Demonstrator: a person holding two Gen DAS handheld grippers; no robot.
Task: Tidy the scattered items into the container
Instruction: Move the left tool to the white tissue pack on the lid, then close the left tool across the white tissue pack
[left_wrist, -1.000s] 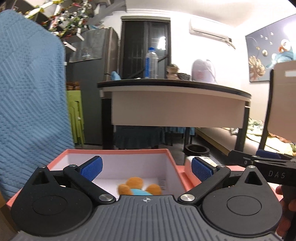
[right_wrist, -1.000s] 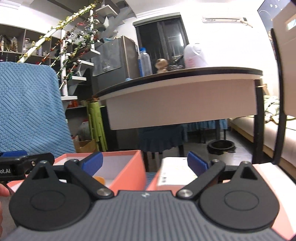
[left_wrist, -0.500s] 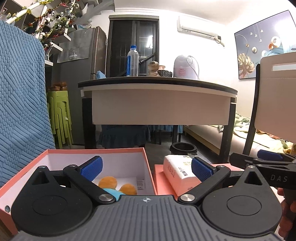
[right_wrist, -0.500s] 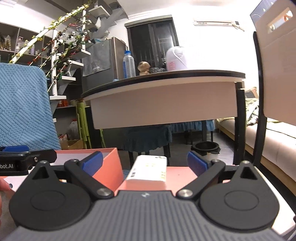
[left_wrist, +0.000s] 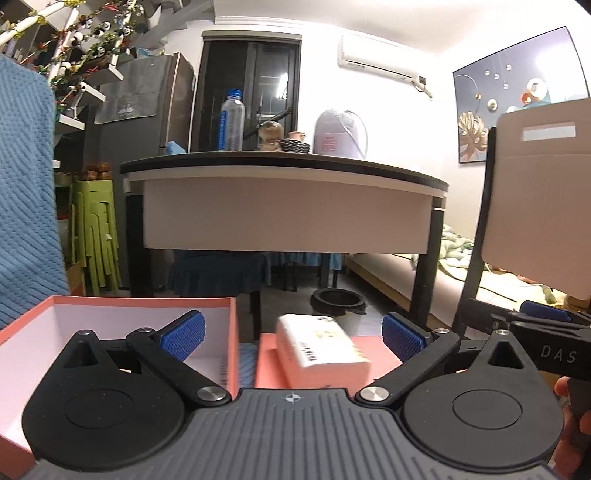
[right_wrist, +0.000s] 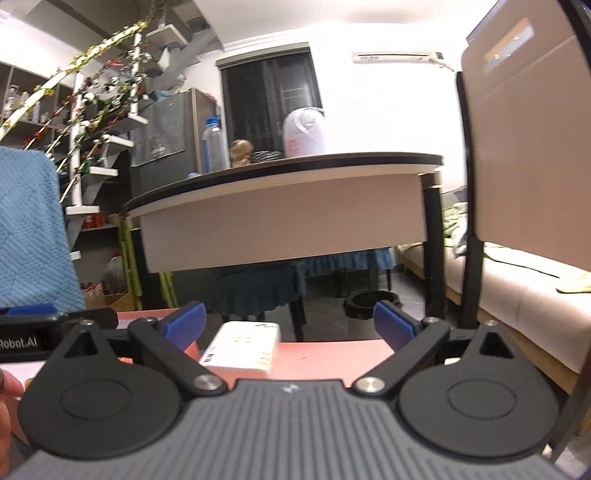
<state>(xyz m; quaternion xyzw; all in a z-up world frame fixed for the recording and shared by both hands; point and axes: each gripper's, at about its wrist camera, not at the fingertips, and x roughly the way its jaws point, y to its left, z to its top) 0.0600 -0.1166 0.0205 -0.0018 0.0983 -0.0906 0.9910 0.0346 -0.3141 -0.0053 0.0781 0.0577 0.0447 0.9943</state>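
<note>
Blue knit fabric (left_wrist: 26, 192) at my 9 o'clock, left wrist view. Coral box (left_wrist: 110, 306) with white inside at 7 o'clock, my left blue pad over its open top. My left gripper (left_wrist: 291, 334): jaws wide apart, holding nothing. White tissue pack (left_wrist: 321, 345) at 6 o'clock, between pads, lying on flat coral lid (left_wrist: 266, 365) just beside box. Table (left_wrist: 288, 199) at 12. My right gripper (right_wrist: 290, 326): jaws apart, empty; tissue pack (right_wrist: 243, 345) nearer left pad. Chair back (right_wrist: 528, 140) at 3 o'clock
</note>
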